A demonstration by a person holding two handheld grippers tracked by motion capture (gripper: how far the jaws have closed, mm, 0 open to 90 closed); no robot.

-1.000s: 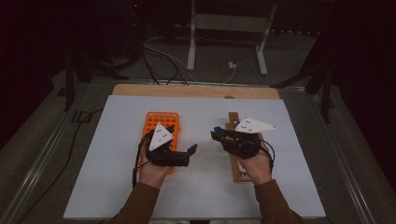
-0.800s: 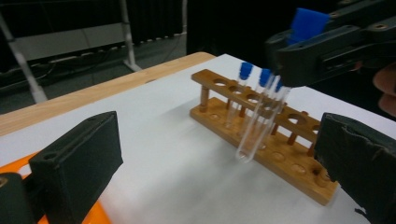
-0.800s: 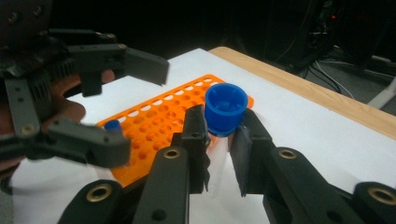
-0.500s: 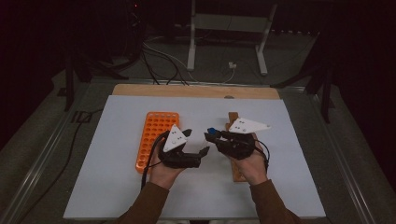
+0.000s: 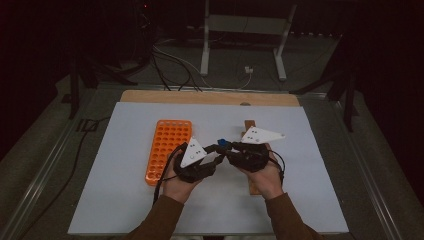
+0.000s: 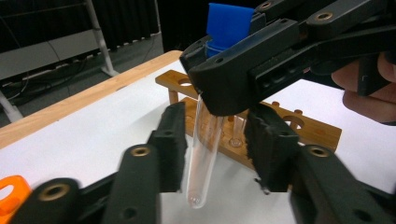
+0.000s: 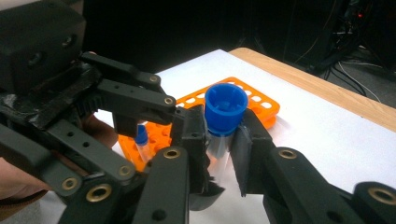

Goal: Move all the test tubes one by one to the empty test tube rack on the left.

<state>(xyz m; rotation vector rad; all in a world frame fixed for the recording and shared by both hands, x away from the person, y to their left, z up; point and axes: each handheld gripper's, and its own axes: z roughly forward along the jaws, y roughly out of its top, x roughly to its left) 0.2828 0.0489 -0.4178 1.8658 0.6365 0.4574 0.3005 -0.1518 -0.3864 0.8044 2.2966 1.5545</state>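
Left hand-held gripper (image 5: 216,150) shifted right, closing around capped tube (image 6: 205,140), orange rack (image 5: 168,150) beside

Brown long sleeves (image 5: 162,220) cover both forearms down to the wrists. Each hand carries a black hand-held gripper: the left hand-held gripper (image 5: 216,150) and the right hand-held gripper (image 5: 226,148) are built alike, from matte black bars linked at brass-coloured rivets (image 6: 139,150), ending in two blocky jaws faced with rough black foam pads (image 6: 173,140). A pale grey three-cornered plate (image 5: 193,152) with small dark dots sits on top of each body, the right one (image 5: 261,134) being longer and more pointed. A thin black cable (image 5: 163,172) loops from the left unit past the wrist.
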